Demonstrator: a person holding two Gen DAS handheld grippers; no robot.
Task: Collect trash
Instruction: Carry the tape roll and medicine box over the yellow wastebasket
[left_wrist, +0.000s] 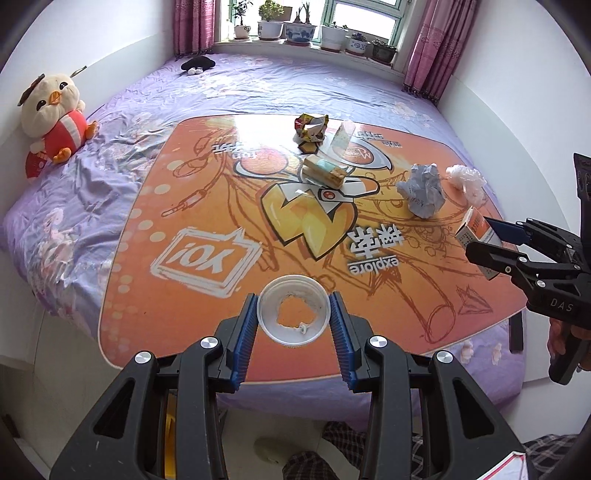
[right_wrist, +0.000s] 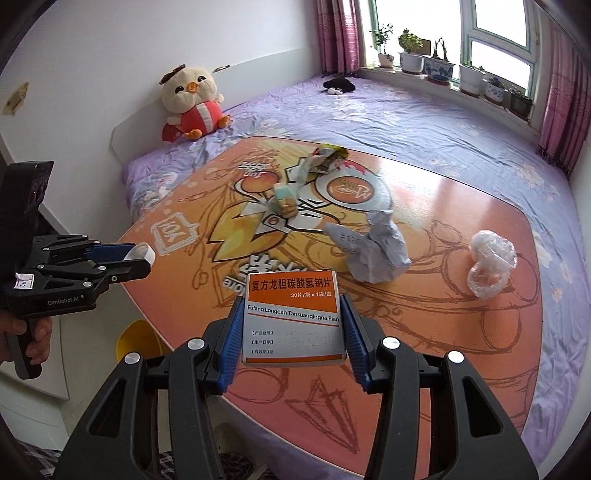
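Observation:
My left gripper (left_wrist: 293, 297) is shut on a small clear plastic cup (left_wrist: 293, 314), held above the near edge of the orange printed table (left_wrist: 207, 206). My right gripper (right_wrist: 291, 300) is shut on an orange-and-white medicine box (right_wrist: 293, 317), lifted over the table's front. Each gripper shows in the other view: the right gripper (left_wrist: 480, 238) with the box (left_wrist: 471, 227), the left gripper (right_wrist: 142, 255) with the cup (right_wrist: 140, 254). Left on the table are crumpled grey paper (left_wrist: 423, 190) (right_wrist: 373, 251), a plastic-film ball (left_wrist: 467, 181) (right_wrist: 489, 264), a snack wrapper (left_wrist: 312, 125) and a small packet (left_wrist: 325, 173).
The table stands on a bed with a purple sheet (left_wrist: 258, 85). A plush chick (left_wrist: 51, 118) (right_wrist: 192, 103) sits by the headboard. A yellow bin (right_wrist: 138, 345) stands on the floor beside the table's near corner. Potted plants (left_wrist: 299, 31) line the windowsill.

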